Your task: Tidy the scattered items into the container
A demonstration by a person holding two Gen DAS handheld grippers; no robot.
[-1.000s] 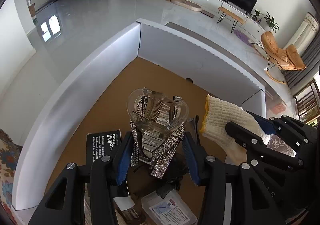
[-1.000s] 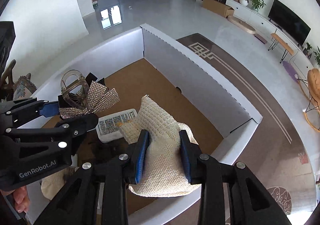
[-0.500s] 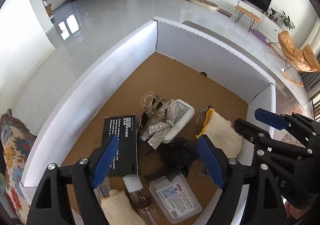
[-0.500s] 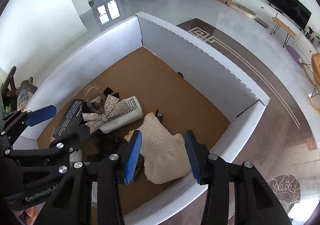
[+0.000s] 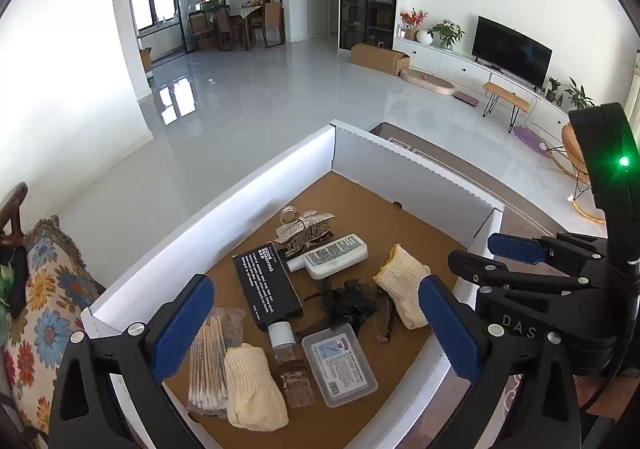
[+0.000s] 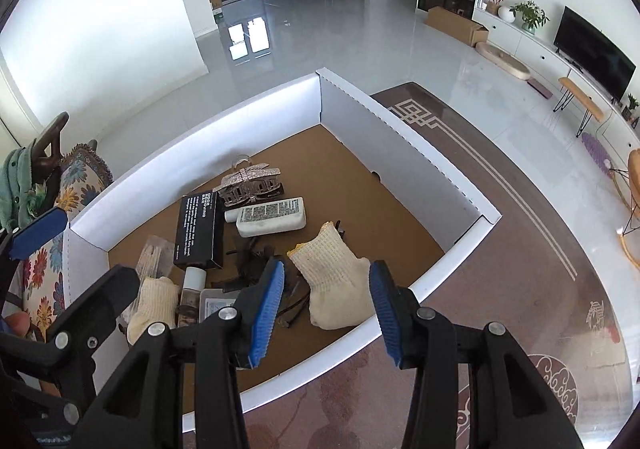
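Box (image 6: 404,137) far half bare, open from above; near half crowded w/ items; white walls ring it.

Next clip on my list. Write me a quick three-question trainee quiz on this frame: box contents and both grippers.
1. True or false: the rhinestone hair clip lies inside the white box.
2. What lies right beside the black carton? A) white bottle B) a red mug C) a spoon
3. Fill in: the left gripper and right gripper both stand ____, holding nothing.

Key: 1 true; 2 A; 3 open. The knit glove lies loose in the box below the right gripper.
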